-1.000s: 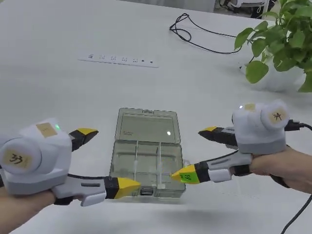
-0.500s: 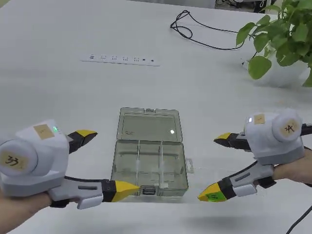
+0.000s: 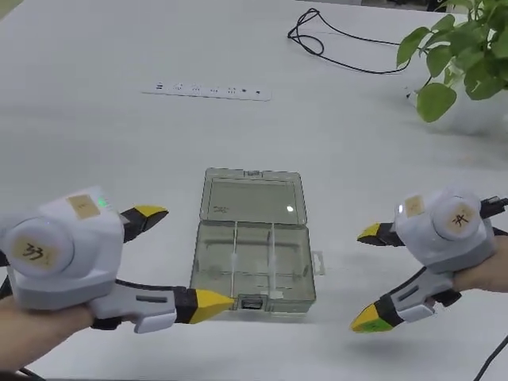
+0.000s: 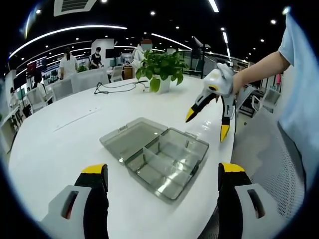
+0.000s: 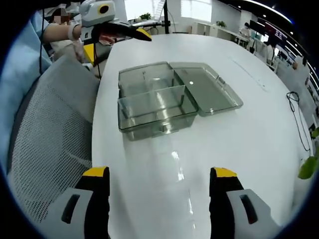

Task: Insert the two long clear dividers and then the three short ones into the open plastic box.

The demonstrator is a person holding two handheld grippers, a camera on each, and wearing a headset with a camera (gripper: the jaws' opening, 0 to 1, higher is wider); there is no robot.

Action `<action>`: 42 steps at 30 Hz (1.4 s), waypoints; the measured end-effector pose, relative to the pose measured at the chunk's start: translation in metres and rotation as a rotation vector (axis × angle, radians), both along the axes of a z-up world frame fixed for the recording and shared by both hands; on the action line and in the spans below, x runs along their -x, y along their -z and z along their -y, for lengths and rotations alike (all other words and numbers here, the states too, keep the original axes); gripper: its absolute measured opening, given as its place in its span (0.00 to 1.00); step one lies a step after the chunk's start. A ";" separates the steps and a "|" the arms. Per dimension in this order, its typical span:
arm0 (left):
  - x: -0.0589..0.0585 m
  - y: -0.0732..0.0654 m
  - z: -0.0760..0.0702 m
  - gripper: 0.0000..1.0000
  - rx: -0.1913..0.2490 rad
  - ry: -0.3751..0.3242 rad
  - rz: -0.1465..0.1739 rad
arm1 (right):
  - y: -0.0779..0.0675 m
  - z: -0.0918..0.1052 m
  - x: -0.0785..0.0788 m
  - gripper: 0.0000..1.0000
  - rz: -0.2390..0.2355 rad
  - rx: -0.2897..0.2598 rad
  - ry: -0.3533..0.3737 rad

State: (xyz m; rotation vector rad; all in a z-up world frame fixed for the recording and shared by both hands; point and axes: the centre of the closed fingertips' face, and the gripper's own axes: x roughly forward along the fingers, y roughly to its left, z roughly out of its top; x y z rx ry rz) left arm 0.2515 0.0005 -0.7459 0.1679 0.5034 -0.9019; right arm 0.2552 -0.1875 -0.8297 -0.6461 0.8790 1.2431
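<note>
The clear plastic box (image 3: 254, 258) lies open on the white table, its lid (image 3: 252, 197) flat behind it. Two long clear dividers (image 3: 236, 255) stand upright inside, running front to back. My left gripper (image 3: 181, 257) is open and empty just left of the box, its lower tip near the front left corner. My right gripper (image 3: 369, 277) is open and empty, a short way right of the box. The left gripper view has the box (image 4: 164, 157) ahead of my left gripper (image 4: 162, 170), with the right gripper (image 4: 209, 112) beyond. In the right gripper view the box (image 5: 154, 104) lies ahead of my right gripper (image 5: 159, 174), the left gripper (image 5: 114, 32) beyond.
A white power strip (image 3: 208, 90) lies at the back of the table. A black cable (image 3: 333, 40) loops at the back right beside a green potted plant (image 3: 456, 55). A mesh chair (image 5: 50, 149) stands at the table's near edge.
My right gripper has drawn back from the box's front right corner, moving right and toward me. The left gripper has stayed in place. The head camera has shifted a little.
</note>
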 end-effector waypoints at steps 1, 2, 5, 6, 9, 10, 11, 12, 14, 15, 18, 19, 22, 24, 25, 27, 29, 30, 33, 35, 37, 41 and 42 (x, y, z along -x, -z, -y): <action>0.000 0.000 0.000 0.93 -0.001 -0.001 0.000 | 0.002 0.001 0.001 0.79 -0.001 0.013 -0.017; 0.000 0.000 -0.001 0.93 0.000 -0.002 -0.001 | 0.003 0.001 0.000 0.77 0.002 0.020 -0.025; 0.001 0.000 -0.001 0.93 -0.001 -0.003 -0.001 | 0.008 0.001 -0.001 0.71 0.003 0.040 -0.043; 0.001 0.000 -0.001 0.93 -0.001 -0.004 -0.001 | 0.009 0.002 -0.001 0.69 0.000 0.046 -0.042; 0.001 0.000 -0.002 0.93 -0.001 -0.007 -0.002 | 0.011 0.003 -0.002 0.62 0.005 0.059 -0.064; 0.001 0.000 -0.002 0.93 -0.001 -0.007 -0.001 | 0.012 0.003 -0.003 0.61 0.000 0.063 -0.066; 0.001 0.000 -0.001 0.93 0.000 -0.007 -0.002 | 0.012 0.003 -0.003 0.60 -0.001 0.067 -0.068; 0.001 0.000 -0.001 0.93 -0.001 -0.007 -0.002 | 0.013 0.003 -0.003 0.58 -0.001 0.072 -0.073; 0.001 0.000 -0.001 0.93 0.001 -0.008 -0.003 | 0.014 0.003 -0.004 0.53 0.002 0.081 -0.092; 0.001 0.000 -0.001 0.93 0.001 -0.007 -0.003 | 0.016 0.003 -0.004 0.52 -0.003 0.086 -0.093; 0.002 0.000 0.000 0.93 0.001 -0.006 -0.004 | 0.021 0.006 -0.003 0.48 -0.005 0.116 -0.116; 0.002 0.000 0.000 0.93 0.000 -0.006 -0.003 | 0.021 0.007 -0.004 0.47 -0.002 0.121 -0.118; 0.002 0.000 0.000 0.93 0.004 -0.009 -0.003 | 0.023 0.008 -0.004 0.45 -0.013 0.126 -0.117; 0.002 0.000 0.000 0.93 0.003 -0.009 -0.003 | 0.023 0.007 -0.005 0.44 -0.001 0.131 -0.130; 0.002 0.000 -0.001 0.92 0.002 -0.009 -0.003 | 0.023 0.007 -0.006 0.44 0.004 0.137 -0.138; 0.002 0.000 -0.001 0.93 0.003 -0.008 -0.005 | 0.024 0.006 -0.006 0.43 0.009 0.146 -0.149; 0.002 0.000 -0.001 0.93 0.003 -0.008 -0.003 | 0.024 0.006 -0.006 0.42 0.020 0.160 -0.168; 0.002 0.000 -0.001 0.92 0.004 -0.009 -0.004 | 0.025 0.008 -0.008 0.41 0.044 0.179 -0.190; 0.002 0.000 -0.001 0.92 0.006 -0.008 -0.004 | 0.025 0.005 -0.003 0.38 0.039 0.182 -0.208; 0.002 0.000 -0.001 0.92 0.004 -0.007 -0.002 | 0.025 0.005 -0.001 0.36 0.043 0.184 -0.232; 0.001 -0.001 -0.002 0.92 0.007 -0.008 -0.001 | 0.025 0.005 -0.001 0.34 0.044 0.186 -0.243; 0.001 -0.002 -0.003 0.92 0.007 -0.007 0.002 | 0.025 0.005 0.000 0.33 0.044 0.189 -0.255; 0.000 -0.002 -0.003 0.92 0.007 -0.009 0.002 | 0.025 0.005 0.000 0.33 0.045 0.189 -0.258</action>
